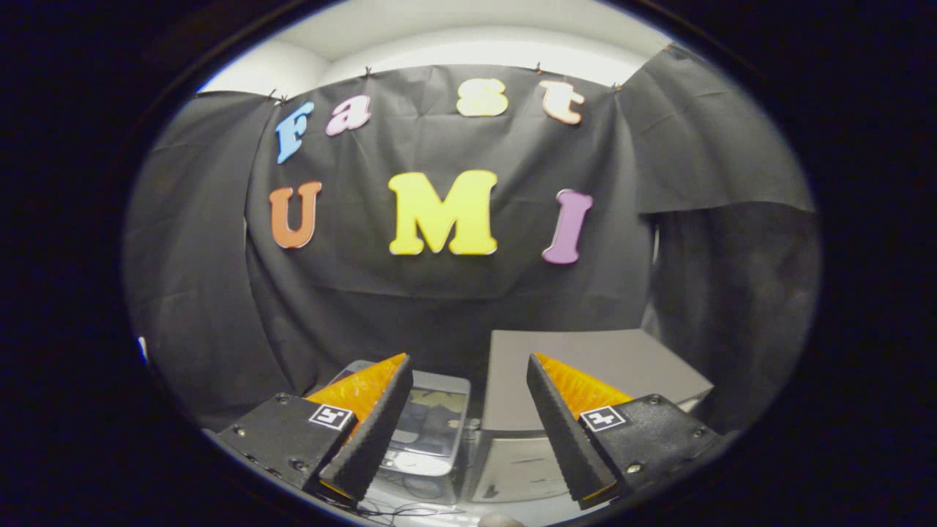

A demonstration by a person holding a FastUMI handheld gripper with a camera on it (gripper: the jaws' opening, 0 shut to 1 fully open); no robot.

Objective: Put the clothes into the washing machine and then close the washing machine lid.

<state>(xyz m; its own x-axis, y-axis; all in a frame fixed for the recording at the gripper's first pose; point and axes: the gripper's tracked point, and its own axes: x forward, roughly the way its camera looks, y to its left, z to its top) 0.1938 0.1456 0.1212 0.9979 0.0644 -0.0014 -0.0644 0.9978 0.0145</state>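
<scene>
My gripper (468, 360) is open with nothing between its fingers. Just beyond the left finger (373, 417) stands the washing machine's lid (432, 428), a rounded pane with a pale frame and a dark reflecting window. It looks raised, and the left finger hides its left part. I cannot make out the drum under it. The gripper is held above and short of the machine, pointing at the booth's back wall.
A grey box (600, 359) with a flat top stands beyond the right finger, close beside the lid. Its pale front face (516, 461) shows between the fingers. Thin dark wires (410, 512) lie on the pale surface below. Black cloth closes in the back and both sides.
</scene>
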